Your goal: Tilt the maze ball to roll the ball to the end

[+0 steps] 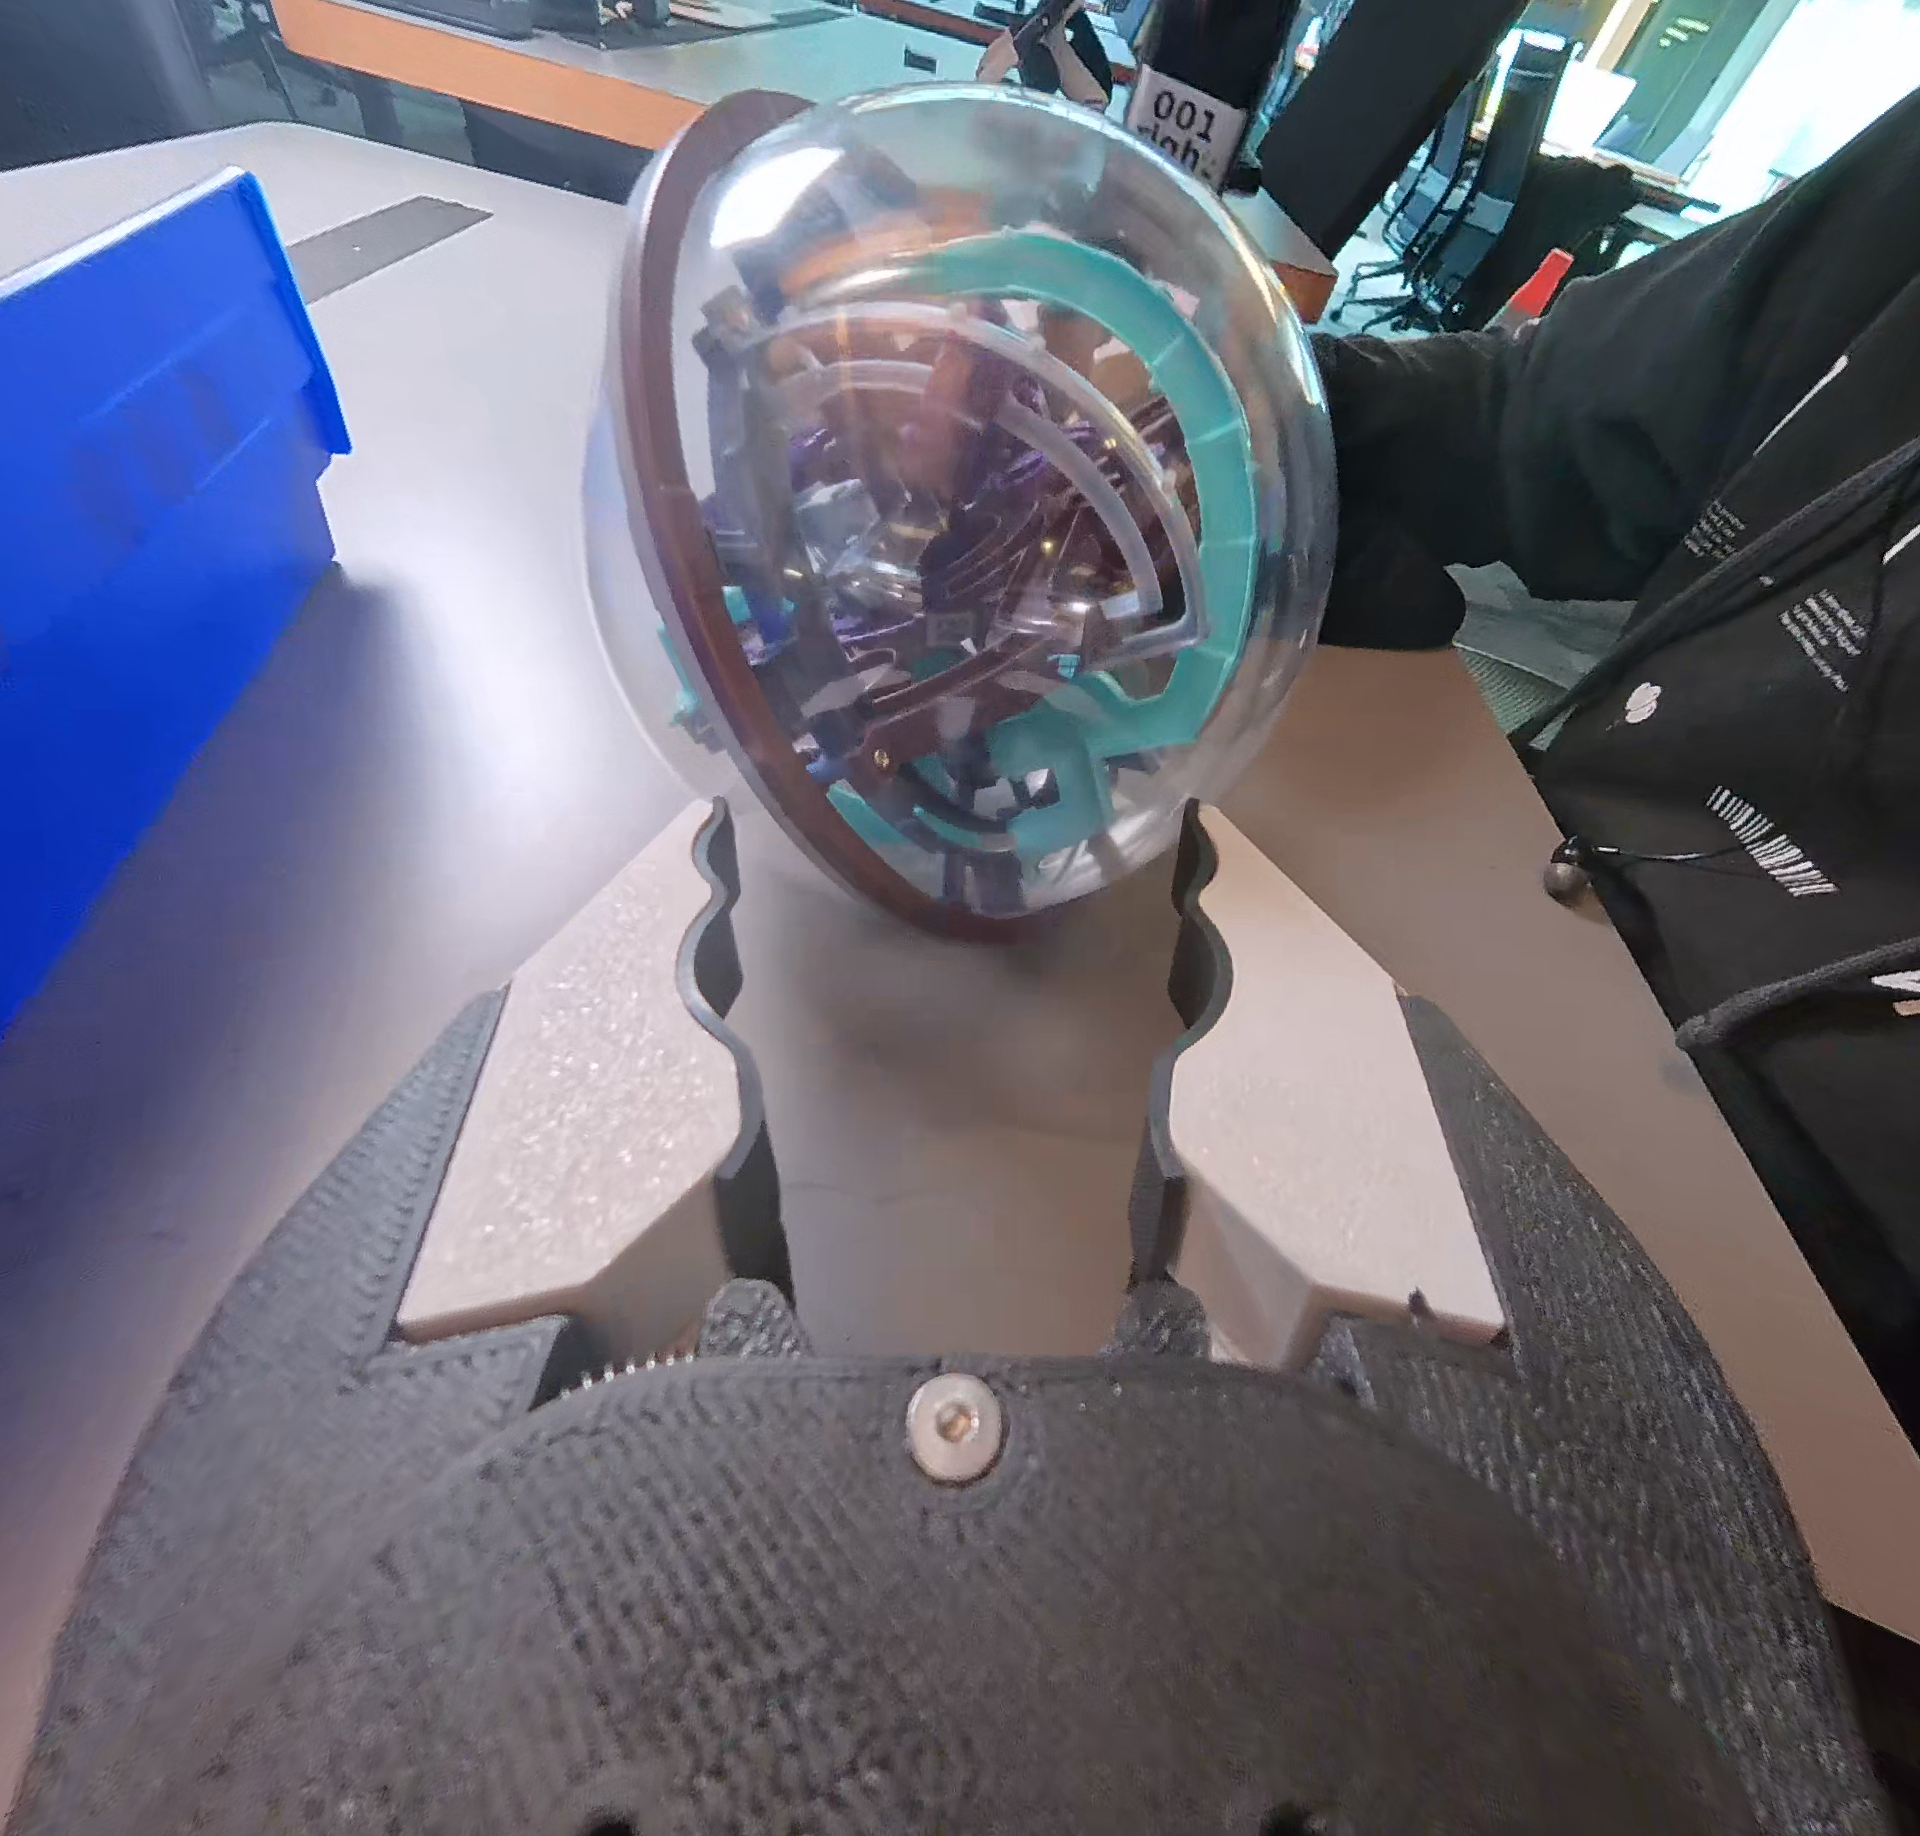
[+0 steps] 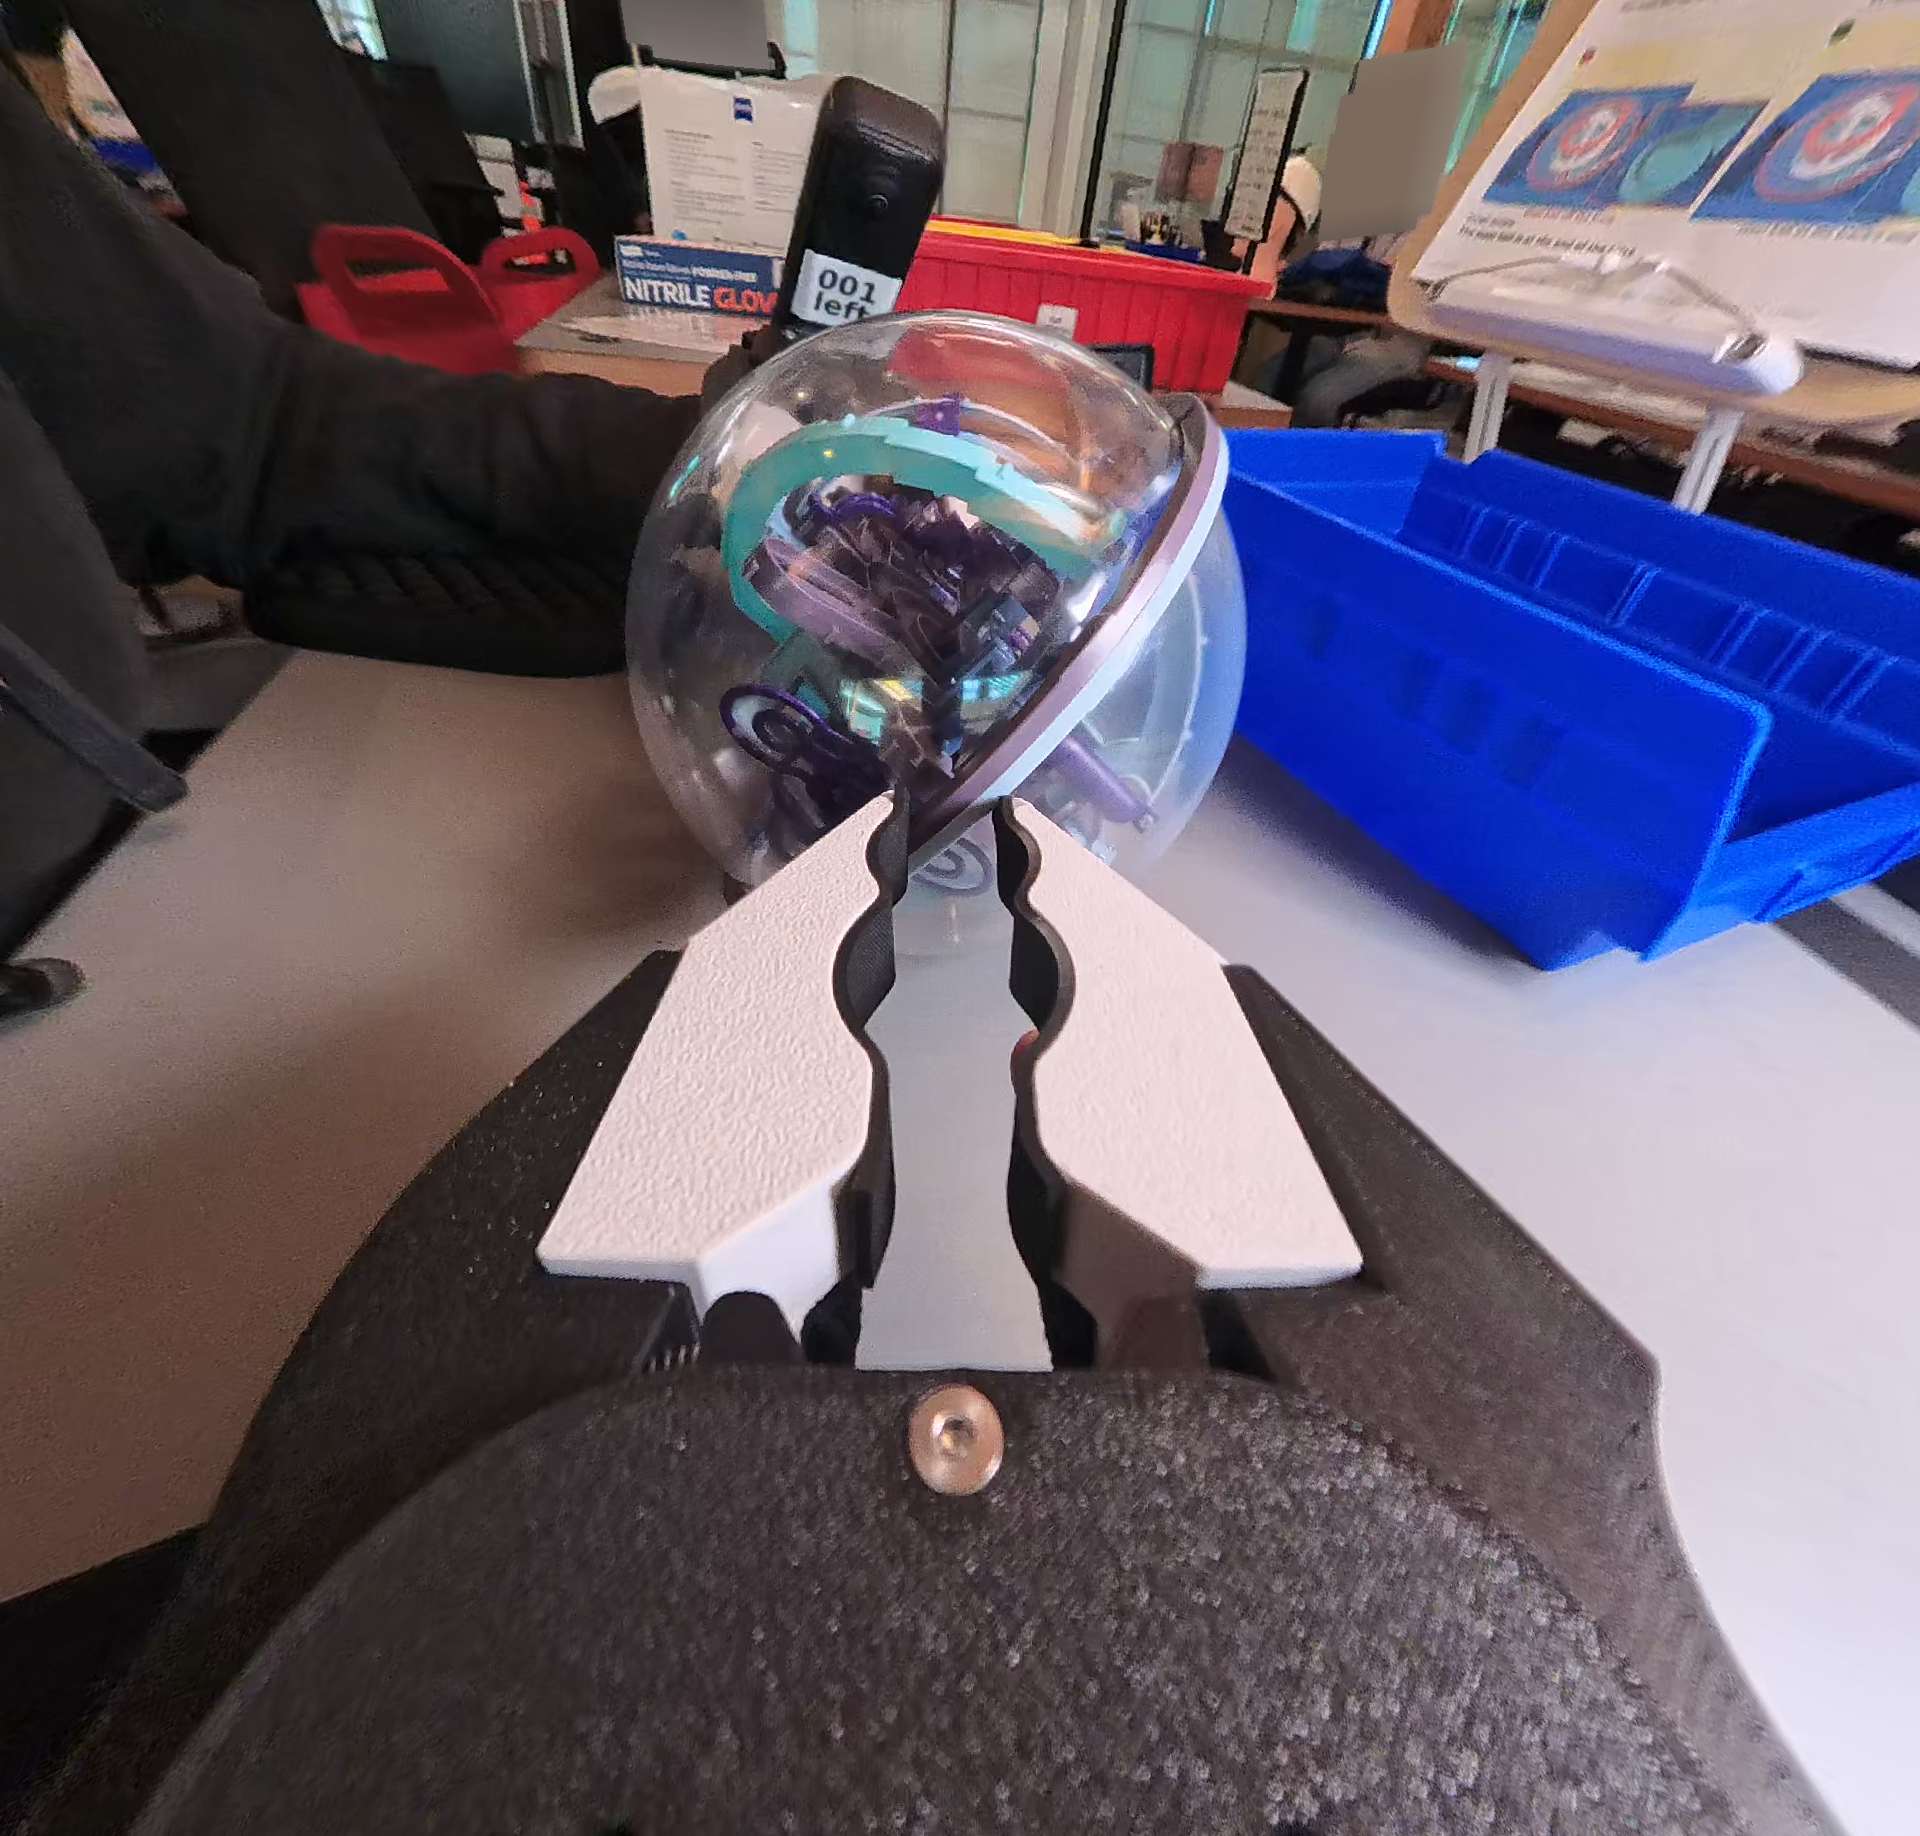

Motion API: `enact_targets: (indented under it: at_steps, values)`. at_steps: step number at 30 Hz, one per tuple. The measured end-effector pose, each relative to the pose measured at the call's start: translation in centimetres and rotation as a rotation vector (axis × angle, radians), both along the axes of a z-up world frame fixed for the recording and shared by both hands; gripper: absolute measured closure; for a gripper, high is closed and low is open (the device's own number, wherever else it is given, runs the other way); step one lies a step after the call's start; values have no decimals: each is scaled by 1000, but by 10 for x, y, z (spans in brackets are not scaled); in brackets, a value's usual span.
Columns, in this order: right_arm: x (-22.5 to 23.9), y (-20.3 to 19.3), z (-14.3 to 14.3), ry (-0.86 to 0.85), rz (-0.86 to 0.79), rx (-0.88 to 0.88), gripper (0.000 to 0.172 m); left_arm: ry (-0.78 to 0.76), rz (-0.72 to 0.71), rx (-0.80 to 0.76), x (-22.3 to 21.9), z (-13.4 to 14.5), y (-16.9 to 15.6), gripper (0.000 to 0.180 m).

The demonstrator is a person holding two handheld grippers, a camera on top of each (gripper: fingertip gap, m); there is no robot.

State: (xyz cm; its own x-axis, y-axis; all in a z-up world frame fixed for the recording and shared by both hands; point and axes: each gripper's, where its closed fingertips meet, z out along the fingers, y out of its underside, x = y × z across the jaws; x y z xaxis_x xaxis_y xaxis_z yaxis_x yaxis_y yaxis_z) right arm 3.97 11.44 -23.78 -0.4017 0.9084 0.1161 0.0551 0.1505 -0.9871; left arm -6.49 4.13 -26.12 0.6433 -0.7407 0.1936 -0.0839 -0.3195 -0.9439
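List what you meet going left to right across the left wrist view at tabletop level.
Blue plastic bin → clear maze ball standing on the table → person's black sleeve at the right edge.

A white sticker [image 1: 1184, 129] with printed characters sits on a black device [image 1: 1226, 10] at the far side in the left wrist view. A like sticker [image 2: 844, 292] sits on the black device [image 2: 868, 176] in the right wrist view. To its left lies a blue box [image 2: 691, 282] with bold lettering, with a white box [image 2: 717, 155] of fine print behind it. At far right stands a printed sheet [image 2: 1714, 93]. Black clothing [image 1: 1766, 851] at right bears white print.
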Motion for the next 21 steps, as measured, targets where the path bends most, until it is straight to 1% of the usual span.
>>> enact_targets:
  at_steps: [3,11,16,19,21]
  values:
    - [-1,4,2,32,-34,63,159,-52,20,-9,-6,4,2,111]
    - [-1,5,-1,43,-58,134,160,-158,15,-48,-11,12,1,124]
    - [-1,7,-2,53,-79,192,160,-182,16,-35,-14,18,1,133]
    - [-1,8,-3,57,-93,222,160,-175,20,-25,-14,20,1,136]
    - [-2,11,-4,60,-109,245,160,-185,19,-19,-15,22,0,142]
